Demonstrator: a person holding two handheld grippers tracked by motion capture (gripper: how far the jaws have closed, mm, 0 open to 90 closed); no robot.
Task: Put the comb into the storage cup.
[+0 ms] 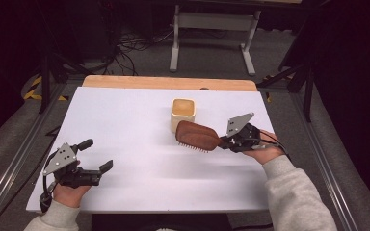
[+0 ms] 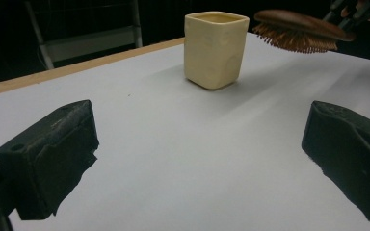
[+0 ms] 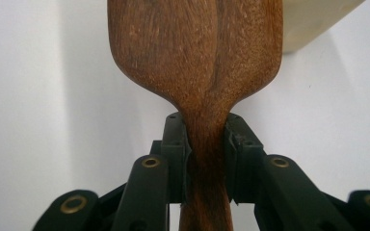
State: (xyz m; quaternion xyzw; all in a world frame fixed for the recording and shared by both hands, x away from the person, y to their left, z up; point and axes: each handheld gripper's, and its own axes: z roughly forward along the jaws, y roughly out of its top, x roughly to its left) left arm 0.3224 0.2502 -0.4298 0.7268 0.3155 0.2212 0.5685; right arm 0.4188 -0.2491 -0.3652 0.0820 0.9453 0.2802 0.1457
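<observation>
Right hand-held gripper [image 1: 224, 141]: clamped on the narrow handle of a wooden hairbrush [image 1: 198, 135], both pads pressed against the handle sides, as confirmed in the right gripper view [image 3: 206, 159]. Hairbrush [image 3: 197, 53] held roughly level, wooden back up, bristles down, raised clear of the desk [image 1: 139, 144]. Brush head positioned just in front of and partly overlapping a cream square cup [image 1: 183, 113] in the high view; contact between the two could not be determined. Seen in the left gripper view with the brush head [image 2: 298, 29] up beside the rim of the cup [image 2: 215, 48], to its right.

Left hand-held gripper [image 1: 96, 156]: jaws spread wide apart, nothing between them, held low over the near left part of the desk, well apart from cup and hairbrush. Bare white desk surface [image 2: 197, 159] visible between the two black jaws in the left gripper view.

Cup: upright on the desk, near the far middle, close to the wooden far edge [image 1: 168, 83].
</observation>
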